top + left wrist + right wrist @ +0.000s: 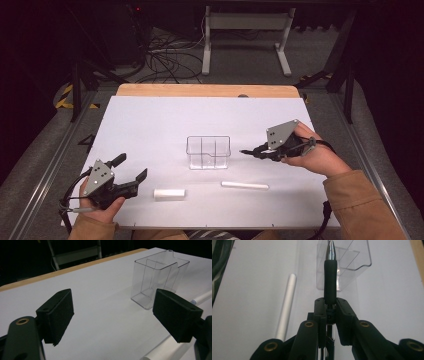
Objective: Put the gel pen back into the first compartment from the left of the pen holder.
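Note:
A clear plastic holder (208, 152) with inner dividers stands mid-table. My right gripper (259, 150) hovers just right of it, shut on a pen (248, 151) whose tip points left at the holder. In the right gripper view the jaws (330, 303) clamp the pen (330, 277), black grip and silver tip, aimed at the holder (352, 260). My left gripper (134, 166) rests open at the front left with nothing between its fingers (60, 315). The holder (158, 277) stands ahead of it to the right.
A short white cylinder (169, 193) and a thin white stick (245, 185) lie near the front edge of the white mat (150, 125). The stick (287, 307) lies left of the pen. A wooden table edge (207, 90) runs along the back.

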